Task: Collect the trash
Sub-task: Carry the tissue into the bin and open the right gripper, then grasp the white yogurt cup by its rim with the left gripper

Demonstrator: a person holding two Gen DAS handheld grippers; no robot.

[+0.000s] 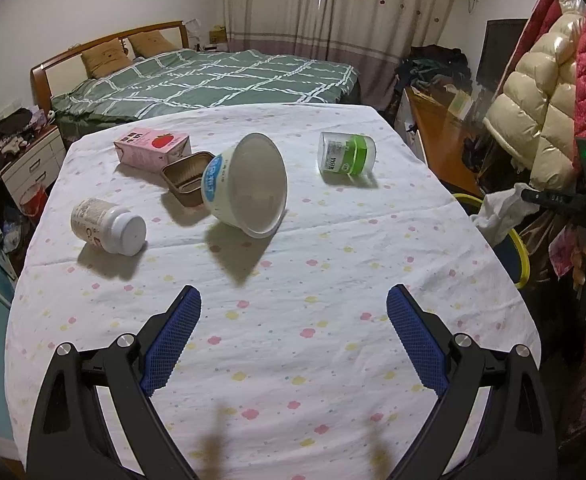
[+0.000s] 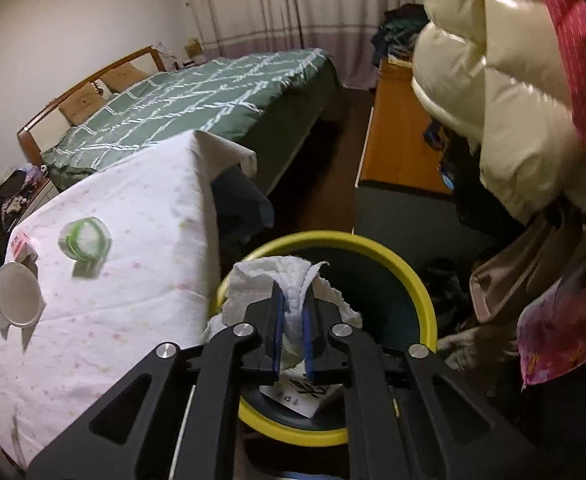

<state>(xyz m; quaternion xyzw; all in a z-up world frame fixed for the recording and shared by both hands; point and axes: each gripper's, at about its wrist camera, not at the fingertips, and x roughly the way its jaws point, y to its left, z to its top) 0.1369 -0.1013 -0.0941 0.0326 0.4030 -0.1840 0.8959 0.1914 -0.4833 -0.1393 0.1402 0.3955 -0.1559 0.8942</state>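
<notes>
My right gripper (image 2: 295,292) is shut on a crumpled white tissue (image 2: 253,280), held above the yellow-rimmed bin (image 2: 413,276) beside the table. A printed carton (image 2: 297,394) lies inside the bin. My left gripper (image 1: 294,292) hangs open over the flowered tablecloth (image 1: 293,352), with nothing between its blue pads. On the cloth beyond it lie a tipped white bowl (image 1: 249,188), a white bottle (image 1: 107,226), a pink carton (image 1: 153,148), a foil tray (image 1: 185,178) and a green-lidded jar (image 1: 347,156). In the left wrist view the tissue (image 1: 497,208) shows at the table's right edge.
A bed with a green checked cover (image 1: 213,76) stands behind the table. Puffy coats (image 2: 493,100) hang close over the bin on the right. A wooden cabinet (image 2: 397,132) stands past the bin, and a nightstand (image 1: 33,164) is at the far left.
</notes>
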